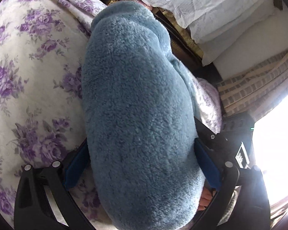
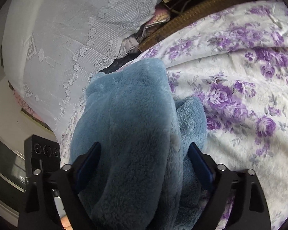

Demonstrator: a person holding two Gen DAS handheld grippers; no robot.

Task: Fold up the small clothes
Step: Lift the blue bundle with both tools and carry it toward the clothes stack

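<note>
On the bed, over the floral purple sheet (image 1: pixel 28 72), a blue fleece garment (image 1: pixel 136 115) lies bunched into a thick roll, running from 6 o'clock up to 12 in both wrist views. The left hand-held gripper (image 1: pixel 142 168) straddles the near end of it: blue pads at 8 and 4 o'clock sit flush against the fleece flanks, jaws wide, looks like a grip on the bulk, though how firm I cannot tell. The right hand-held gripper (image 2: pixel 144 168) has the same cloth (image 2: pixel 128 134) between its jaws, wide apart; the pad at 4 o'clock touches pile, the one at 8 sits against the edge. I'd call it spread around the fleece, not clamped.

A lace-trimmed white pillow (image 2: pixel 57 38) lies past the garment at 10 o'clock, and a woven mat (image 2: pixel 192 17) shows at 1 o'clock. A second layer of fleece peeks out at 3 o'clock in the right view.

Step, by my read: mid-fold, both ends gathered, the fold being carried or laid. Next move likely calls for lowering the doubled cloth flat on the sheet, edges matched, then letting go cleanly without dragging the pile.
</note>
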